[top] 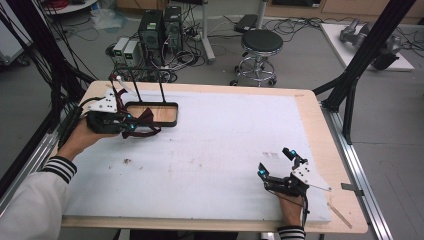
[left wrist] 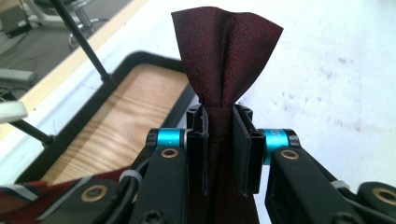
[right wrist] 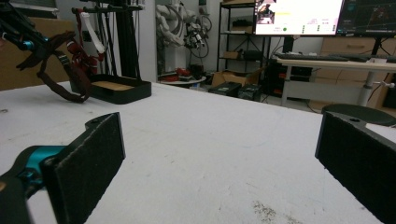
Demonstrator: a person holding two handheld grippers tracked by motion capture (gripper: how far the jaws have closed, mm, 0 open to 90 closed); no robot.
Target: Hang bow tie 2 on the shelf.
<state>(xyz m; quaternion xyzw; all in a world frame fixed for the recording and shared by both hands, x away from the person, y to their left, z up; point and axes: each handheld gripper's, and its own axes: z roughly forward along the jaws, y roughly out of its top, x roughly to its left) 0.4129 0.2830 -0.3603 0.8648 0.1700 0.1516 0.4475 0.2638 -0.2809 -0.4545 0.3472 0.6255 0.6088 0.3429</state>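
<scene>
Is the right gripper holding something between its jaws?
No, the right gripper has its jaws wide apart, with just the bare white table between them.

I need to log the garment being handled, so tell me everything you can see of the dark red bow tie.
The bow tie is dark red woven fabric with a fine sheen. The left gripper is shut on its narrow middle, one flared wing fanning out beyond the jaws. Its strap hangs in a loop below, lifted above the white table cover, beside the black tray.

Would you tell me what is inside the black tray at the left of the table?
The black tray shows a bare wooden floor, with two thin black posts rising from its rim. The left gripper and its dark red bow tie cover the near-left corner.
</scene>
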